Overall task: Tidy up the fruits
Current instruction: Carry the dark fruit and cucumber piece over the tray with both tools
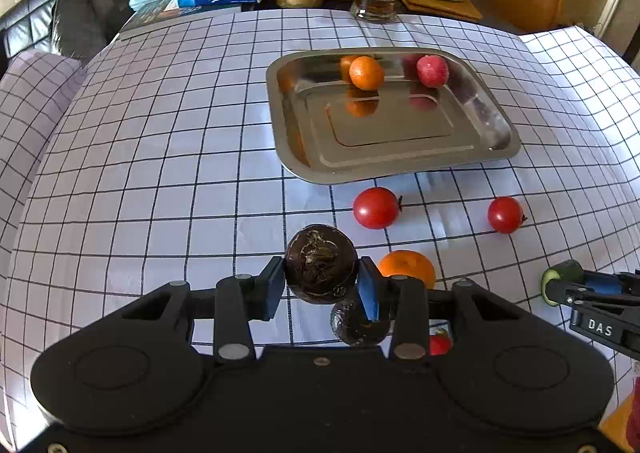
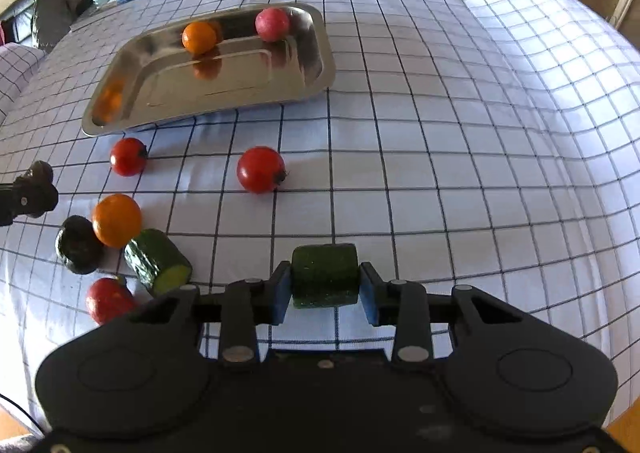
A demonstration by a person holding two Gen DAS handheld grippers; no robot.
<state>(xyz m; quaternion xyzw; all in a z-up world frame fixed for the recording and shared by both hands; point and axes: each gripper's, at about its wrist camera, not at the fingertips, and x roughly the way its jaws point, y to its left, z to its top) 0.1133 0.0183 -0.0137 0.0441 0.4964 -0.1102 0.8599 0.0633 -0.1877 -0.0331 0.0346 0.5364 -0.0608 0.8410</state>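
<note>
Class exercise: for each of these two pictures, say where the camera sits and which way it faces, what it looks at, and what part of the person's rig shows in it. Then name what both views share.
Left wrist: on the left gripper, looking forward along its fingers across the checked tablecloth to the metal tray; its pads clamp a dark brown fruit, and the right gripper's tip shows at the right edge.
Right wrist: on the right gripper, facing the same way from farther right, clamping a cucumber piece.
Shared: tray, orange, pinkish-red fruit.

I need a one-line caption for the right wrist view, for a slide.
Right gripper holds a cucumber piece above the checked cloth; steel tray beyond.
</note>
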